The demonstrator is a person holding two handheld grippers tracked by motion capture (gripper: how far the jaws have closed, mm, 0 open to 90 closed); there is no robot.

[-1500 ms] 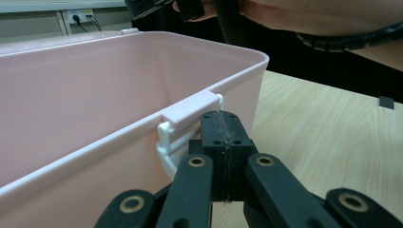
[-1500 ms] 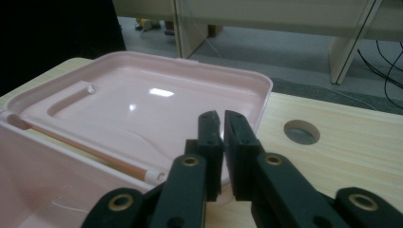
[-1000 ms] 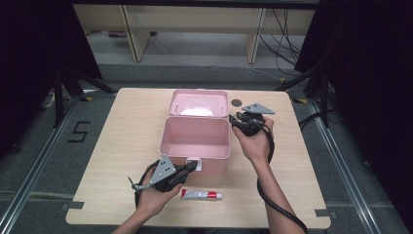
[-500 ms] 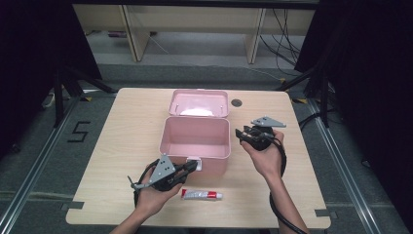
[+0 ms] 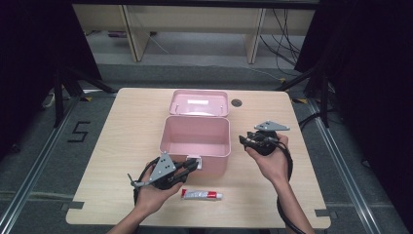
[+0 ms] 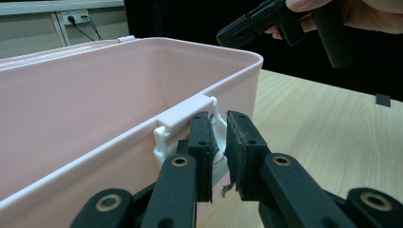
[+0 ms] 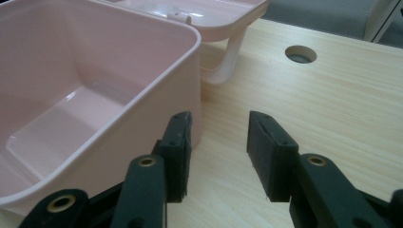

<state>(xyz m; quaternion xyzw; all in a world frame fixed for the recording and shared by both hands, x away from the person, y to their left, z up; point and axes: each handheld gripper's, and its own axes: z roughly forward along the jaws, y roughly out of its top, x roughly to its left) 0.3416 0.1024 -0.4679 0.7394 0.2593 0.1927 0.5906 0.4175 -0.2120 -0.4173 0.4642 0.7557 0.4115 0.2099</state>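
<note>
Both grippers flank the pink box [image 5: 197, 136]: left gripper [image 6: 217, 142] opening around its latch [image 6: 215, 118], right gripper [image 7: 216, 142] agape, empty.

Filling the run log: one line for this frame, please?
left tool: jaws just opening, at box latch | right tool: open, empty, beside pink box | lid: open | tube: untouched

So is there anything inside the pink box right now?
No, the pink box stands open and its inside is bare, while the tube lies on the table in front of it.
</note>
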